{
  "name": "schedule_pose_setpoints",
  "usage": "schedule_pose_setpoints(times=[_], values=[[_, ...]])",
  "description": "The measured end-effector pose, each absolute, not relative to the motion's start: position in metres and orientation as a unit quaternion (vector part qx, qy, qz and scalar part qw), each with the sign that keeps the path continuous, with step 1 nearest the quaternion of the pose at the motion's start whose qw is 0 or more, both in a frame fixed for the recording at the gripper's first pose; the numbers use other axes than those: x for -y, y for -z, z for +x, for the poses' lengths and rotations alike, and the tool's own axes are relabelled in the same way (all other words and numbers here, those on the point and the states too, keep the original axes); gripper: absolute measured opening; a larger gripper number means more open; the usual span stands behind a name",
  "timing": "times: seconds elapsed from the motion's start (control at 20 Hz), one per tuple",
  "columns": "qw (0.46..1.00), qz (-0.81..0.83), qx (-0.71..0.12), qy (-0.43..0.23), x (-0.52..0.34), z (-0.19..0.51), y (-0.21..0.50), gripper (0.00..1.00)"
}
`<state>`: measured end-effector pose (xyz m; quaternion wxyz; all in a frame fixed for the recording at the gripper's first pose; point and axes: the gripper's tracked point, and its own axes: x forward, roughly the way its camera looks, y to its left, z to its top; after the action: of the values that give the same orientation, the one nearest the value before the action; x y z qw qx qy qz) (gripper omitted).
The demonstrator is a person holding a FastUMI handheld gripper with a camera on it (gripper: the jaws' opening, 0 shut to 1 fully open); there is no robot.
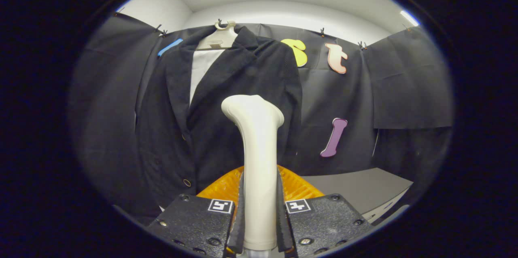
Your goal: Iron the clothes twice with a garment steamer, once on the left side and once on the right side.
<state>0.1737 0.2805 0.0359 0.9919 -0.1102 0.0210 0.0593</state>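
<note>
We hold the gripper [259, 225] level, facing the booth wall, and its two fingers [238, 217] are clenched on the steamer [258, 161], one pad on each side of the white handle. The steamer stands upright between them, long axis vertical, and its flared head bends slightly left at the top, toward the jacket [218, 128].

Going left to right: the dark jacket hangs on a pale hanger [220, 37] hooked at the wall's top edge, lapels open over a white panel [201, 68], buttons running down the front edge. The steamer's head sits in front of the jacket's right half, below the lapel; we cannot tell whether it touches the cloth. Behind the handle, just beyond the fingers, an orange ribbed piece [299, 187] shows on both sides. Right of the jacket's sleeve the wall cloth hangs bare, and a grey tabletop [360, 187] reaches to its right corner, with open room above it.
</note>
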Motion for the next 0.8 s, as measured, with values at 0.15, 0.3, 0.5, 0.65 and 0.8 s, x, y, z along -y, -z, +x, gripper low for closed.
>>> schedule_pose_setpoints(times=[0.15, 0.3, 0.5, 0.65, 0.8], values=[[0.992, -0.104, -0.048, -0.054, -0.276, 0.164, -0.012, 0.34], [0.990, -0.109, -0.077, -0.042, -0.268, 0.153, 0.014, 0.34], [0.987, -0.124, -0.095, -0.045, -0.263, 0.140, 0.040, 0.34], [0.982, -0.140, -0.115, -0.051, -0.258, 0.133, 0.064, 0.34], [0.979, -0.143, -0.133, -0.055, -0.252, 0.126, 0.089, 0.34]])
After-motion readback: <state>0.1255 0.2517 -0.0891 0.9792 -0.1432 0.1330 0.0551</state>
